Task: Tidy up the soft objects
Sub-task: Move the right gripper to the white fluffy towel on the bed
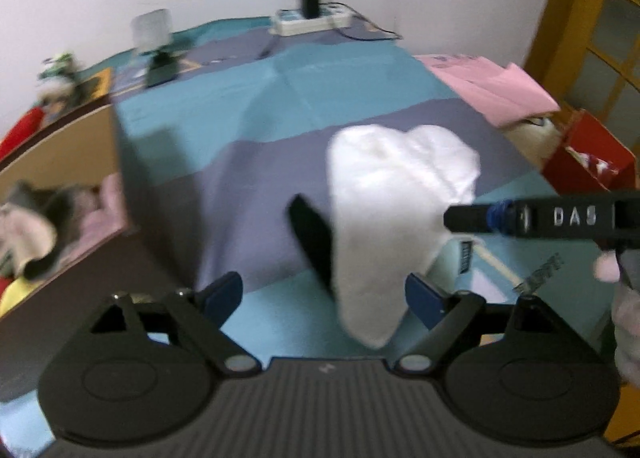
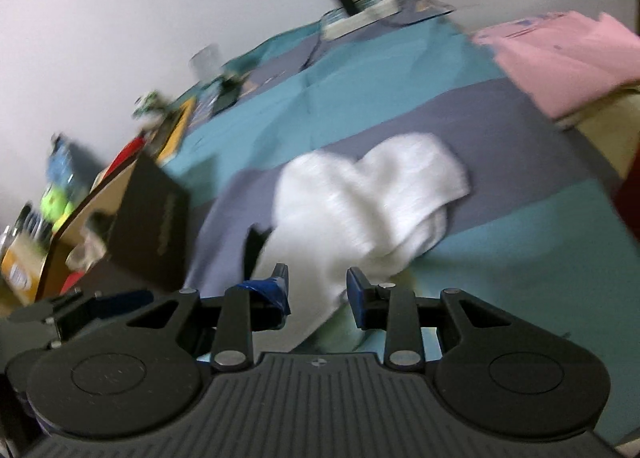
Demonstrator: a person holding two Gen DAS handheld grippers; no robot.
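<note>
A white sock (image 1: pixel 384 210) lies on the striped blue and grey tablecloth (image 1: pixel 256 114), with a black sock (image 1: pixel 314 246) partly under its left side. My left gripper (image 1: pixel 324 294) is open, and the white sock's near end lies between its blue pads. My right gripper (image 1: pixel 460 218) comes in from the right and touches the sock's right edge. In the right wrist view the white sock (image 2: pixel 360 202) runs between the right gripper's (image 2: pixel 318 290) jaws. The jaws stand apart there, and the view is blurred. The black sock (image 2: pixel 252 248) peeks out at the left.
A cardboard box (image 1: pixel 60 218) with soft things stands at the left of the table. A pink folded cloth (image 1: pixel 488 86) and a red box (image 1: pixel 588 158) are at the right. A power strip with a charger (image 1: pixel 310 16) and a small fan (image 1: pixel 154 46) stand at the back.
</note>
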